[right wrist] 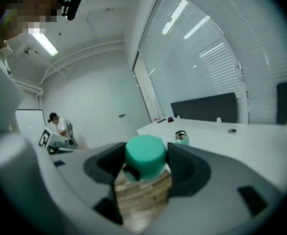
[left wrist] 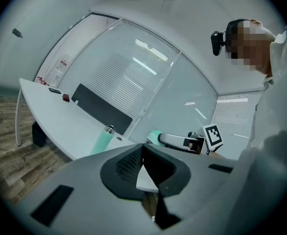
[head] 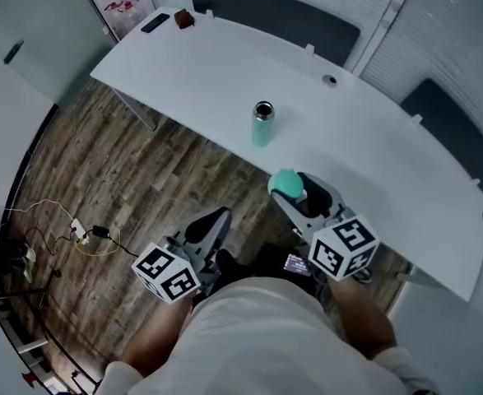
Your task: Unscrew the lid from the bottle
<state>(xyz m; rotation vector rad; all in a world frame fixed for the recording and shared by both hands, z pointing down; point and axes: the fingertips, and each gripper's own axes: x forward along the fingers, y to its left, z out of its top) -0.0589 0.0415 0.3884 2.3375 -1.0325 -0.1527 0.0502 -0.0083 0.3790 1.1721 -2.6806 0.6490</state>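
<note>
Holding: right gripper (right wrist: 144,166) is clenched on the teal lid (right wrist: 144,153); I judge the lid is already off the bottle.
Left gripper (left wrist: 143,164): jaws closed together, nothing between them.
Bottle (head: 262,123): upright on the tabletop (head: 208,64), mouth open, long axis vertical, well apart from both grippers.
Key relation: bottle lies ahead of both grippers, up-frame in the head view; right gripper is nearer, left hangs back over the floor (head: 142,179).
View difference: head view shows the open mouth from above; right gripper view shows the 2 jaws pressing the lid's sides.
Next: I'd guess only setting the lid down remains.
</note>
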